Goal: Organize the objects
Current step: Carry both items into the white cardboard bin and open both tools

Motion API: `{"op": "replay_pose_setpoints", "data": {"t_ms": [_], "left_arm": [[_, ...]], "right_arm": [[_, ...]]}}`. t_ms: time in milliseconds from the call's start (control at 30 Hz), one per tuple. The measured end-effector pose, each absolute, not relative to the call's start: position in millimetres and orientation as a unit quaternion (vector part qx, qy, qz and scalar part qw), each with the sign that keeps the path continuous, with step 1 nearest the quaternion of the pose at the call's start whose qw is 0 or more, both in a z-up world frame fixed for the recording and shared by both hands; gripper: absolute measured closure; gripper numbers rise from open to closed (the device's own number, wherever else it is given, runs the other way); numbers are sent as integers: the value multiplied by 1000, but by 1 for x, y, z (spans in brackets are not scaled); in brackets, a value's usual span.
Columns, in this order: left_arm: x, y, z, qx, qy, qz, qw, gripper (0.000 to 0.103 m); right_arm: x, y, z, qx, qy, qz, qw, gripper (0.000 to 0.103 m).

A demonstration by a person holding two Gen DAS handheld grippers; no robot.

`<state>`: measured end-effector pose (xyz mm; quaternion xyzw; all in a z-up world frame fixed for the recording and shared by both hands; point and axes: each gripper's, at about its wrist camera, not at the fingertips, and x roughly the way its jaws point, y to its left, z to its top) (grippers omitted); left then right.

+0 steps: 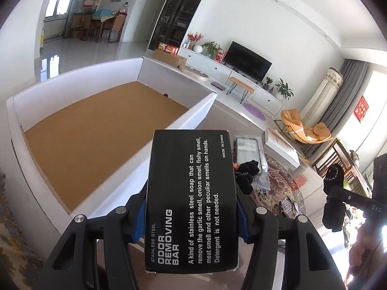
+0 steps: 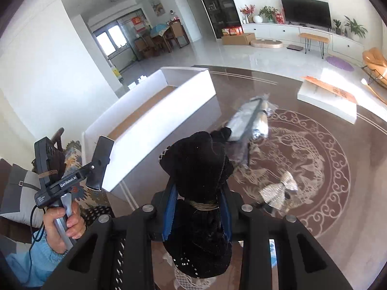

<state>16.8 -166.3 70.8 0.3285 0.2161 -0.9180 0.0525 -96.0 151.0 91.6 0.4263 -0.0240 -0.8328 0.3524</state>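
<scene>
Black box (image 1: 191,198) marked "Odor Removing Bar" sits clamped between the blue pads of the left gripper (image 1: 191,213), its long axis running straight forward along the fingers, far short end pointing away from the camera toward the white-walled carton (image 1: 200,111). The printed face is turned up, the lettering running lengthwise along the box. It is held above the glass table (image 1: 222,120), just beside the carton's near wall; the carton's brown floor (image 1: 96,130) lies to the left.

In the right wrist view, the right gripper (image 2: 197,207) is closed on a black velvet pouch (image 2: 197,169), the fingers pinching it near its cord-tied neck (image 2: 203,205). The pouch stands lengthwise between the fingers, one bulging end pointing forward, the other, beaded end hanging toward the camera. It is lifted over the table, whose top shows a pale fish pattern (image 2: 302,154).

Beyond the pouch a plastic-wrapped packet (image 2: 251,120) lies on the glass, and a silver glitter bow (image 2: 278,189) rests near the right finger. Farther off is a flat white box (image 2: 326,101) with orange print. The carton stands to the left, with the left gripper just beside its near corner.
</scene>
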Motion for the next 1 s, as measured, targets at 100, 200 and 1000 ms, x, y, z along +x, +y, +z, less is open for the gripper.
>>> {"op": "replay_pose_setpoints", "data": {"t_ms": [100, 200, 1000], "left_arm": [[8, -220, 86, 332, 206, -915, 103, 46], [-4, -272, 81, 355, 206, -901, 141, 46], [12, -121, 41, 380, 134, -915, 3, 0]], "right_arm": [[-115, 75, 104, 410, -45, -818, 400, 70], [-135, -2, 106, 409, -87, -795, 440, 70], [-62, 61, 27, 342, 61, -901, 261, 0]]}}
